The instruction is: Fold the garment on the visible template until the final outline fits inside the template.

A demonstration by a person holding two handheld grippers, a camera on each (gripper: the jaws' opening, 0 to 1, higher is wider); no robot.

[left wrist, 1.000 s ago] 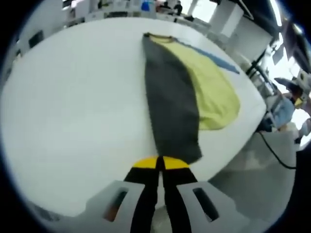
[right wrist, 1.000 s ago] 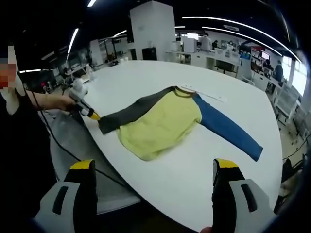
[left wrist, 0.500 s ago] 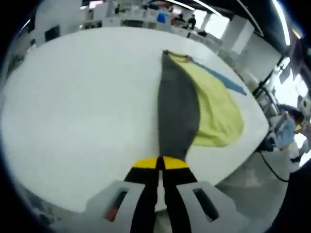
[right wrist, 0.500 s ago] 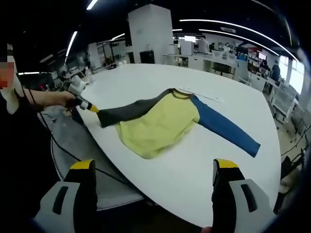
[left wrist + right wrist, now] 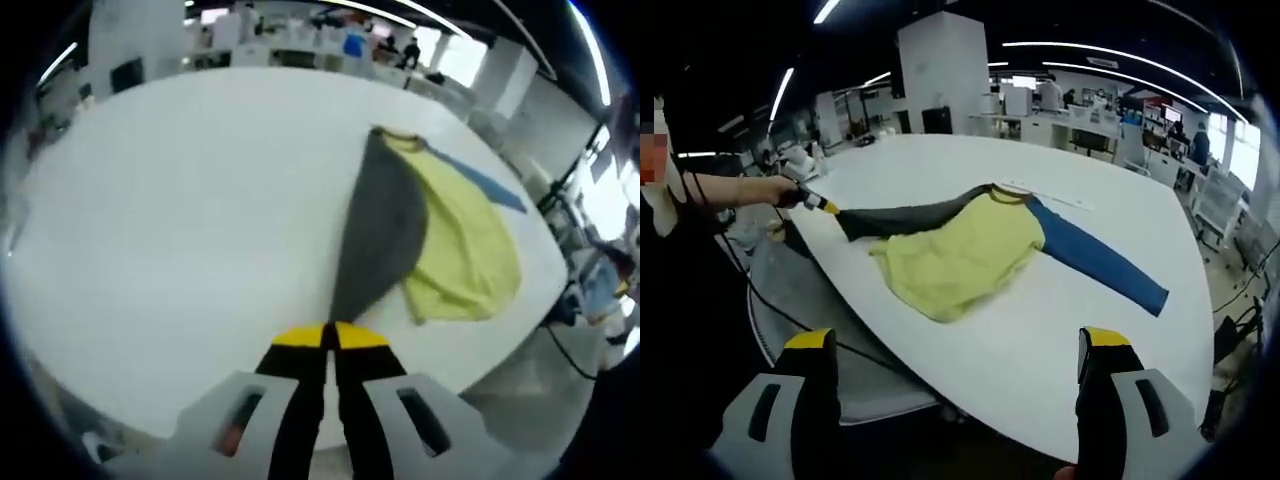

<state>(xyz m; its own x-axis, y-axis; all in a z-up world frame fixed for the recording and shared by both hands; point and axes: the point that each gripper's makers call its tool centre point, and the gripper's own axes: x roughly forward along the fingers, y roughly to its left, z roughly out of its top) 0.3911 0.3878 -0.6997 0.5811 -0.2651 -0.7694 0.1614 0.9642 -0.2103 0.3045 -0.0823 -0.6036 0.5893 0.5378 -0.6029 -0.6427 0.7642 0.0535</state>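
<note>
Shirt (image 5: pixel 960 255) flat on white table (image 5: pixel 1120 340), near edge. L gripper (image 5: pixel 333 338) clamped on grey sleeve (image 5: pixel 380 235) cuff, sleeve pulled taut. R gripper (image 5: pixel 955 375) wide, empty, off table. Blue sleeve (image 5: pixel 1095 262) spread out. No fold made yet; template not discernible.

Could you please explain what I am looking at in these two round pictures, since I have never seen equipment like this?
No robot here: a person holds a two-jaw gripper in each hand, and a fisheye camera rides on each one, looking along its jaws. In the left gripper view, the left gripper has its yellow-tipped jaws shut on the grey sleeve of a shirt, stretching it out. In the right gripper view, the right gripper hangs open and empty off the edge of the white table. On that table lies the shirt, with its yellow body and a blue sleeve spread flat. The left gripper shows there too, at the left, in the person's hand.
</note>
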